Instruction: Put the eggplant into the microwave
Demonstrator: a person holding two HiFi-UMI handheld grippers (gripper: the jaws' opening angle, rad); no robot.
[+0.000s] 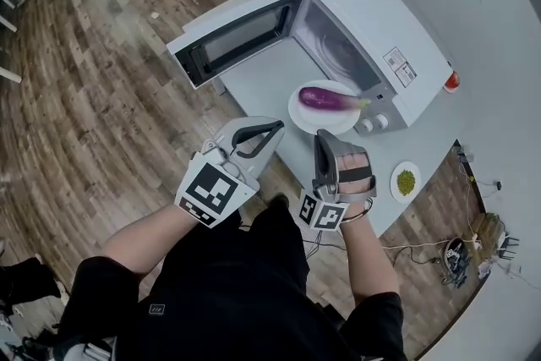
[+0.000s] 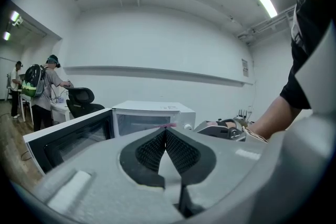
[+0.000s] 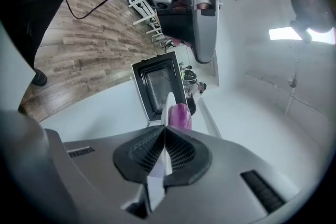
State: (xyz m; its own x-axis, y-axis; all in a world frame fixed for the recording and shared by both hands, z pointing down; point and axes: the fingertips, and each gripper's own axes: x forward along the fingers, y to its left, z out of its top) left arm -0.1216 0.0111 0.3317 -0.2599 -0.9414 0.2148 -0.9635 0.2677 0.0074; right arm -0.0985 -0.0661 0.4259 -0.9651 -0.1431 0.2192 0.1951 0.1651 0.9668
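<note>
left gripper [image 2: 166, 130] — fingers closed, empty | right gripper [image 3: 165, 128] — fingers clamp plate [image 1: 311, 123], eggplant [image 1: 330, 100] aboard

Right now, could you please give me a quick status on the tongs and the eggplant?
Right tongs shut on plate rim; left tongs shut, empty. Eggplant on plate, outside microwave. Door open, nothing blocking.

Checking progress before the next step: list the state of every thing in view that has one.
microwave door: open.
eggplant: lying on the white plate, outside the microwave.
white plate: rim pinched by the right tool.
right tool: shut on the white plate.
left tool: shut, empty.
small dish: on the table, holding something green.
</note>
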